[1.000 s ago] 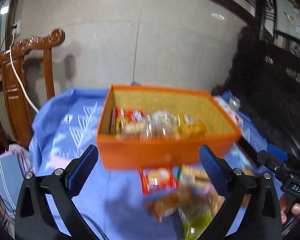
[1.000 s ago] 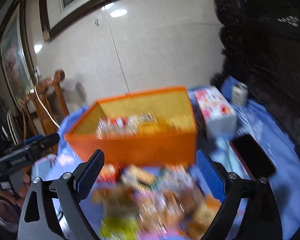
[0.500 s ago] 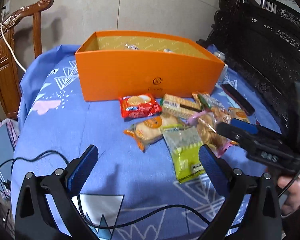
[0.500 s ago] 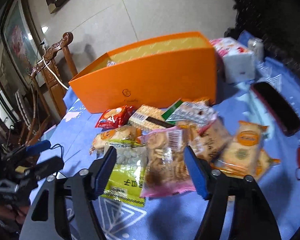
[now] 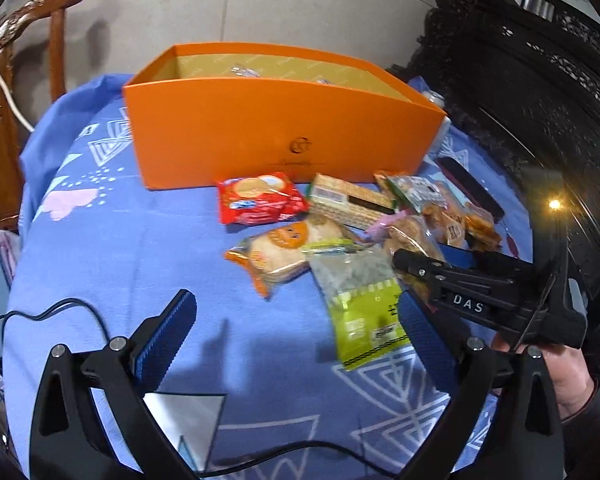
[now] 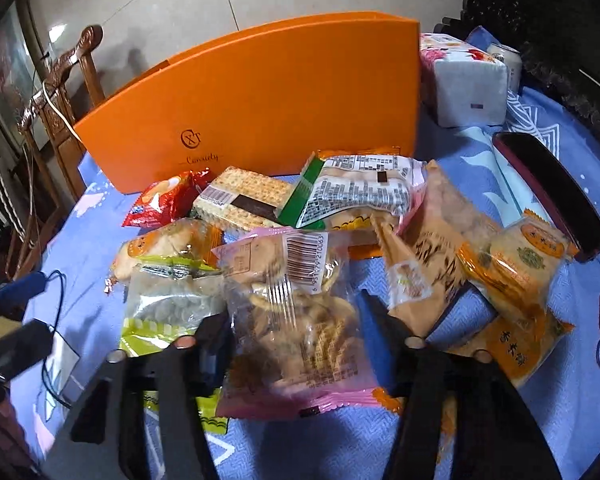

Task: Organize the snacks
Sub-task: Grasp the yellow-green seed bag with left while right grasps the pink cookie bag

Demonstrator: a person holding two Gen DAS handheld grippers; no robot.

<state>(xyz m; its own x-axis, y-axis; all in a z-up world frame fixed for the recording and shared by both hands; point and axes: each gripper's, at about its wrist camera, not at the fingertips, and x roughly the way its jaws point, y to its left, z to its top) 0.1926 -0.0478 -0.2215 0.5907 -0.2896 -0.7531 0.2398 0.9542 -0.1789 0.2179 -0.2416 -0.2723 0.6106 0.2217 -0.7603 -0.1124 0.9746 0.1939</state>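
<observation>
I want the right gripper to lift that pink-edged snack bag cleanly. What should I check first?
1. Pink-edged bag between the right gripper fingers: ok; jaws have just been closing.
2. Pads pressing the bag: cannot tell.
3. Green packet clear of the grip: not ok; it lies under the bag's edge.
4. Orange box open-topped: ok.
5. Left gripper open, empty, out of the way: ok.

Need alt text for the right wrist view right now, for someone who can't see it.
The right tongs, which have just been closing, straddle a pink-edged bag of biscuits atop a heap of snack packets on a blue cloth. An orange box stands behind the heap, a tissue pack to its right.
</observation>
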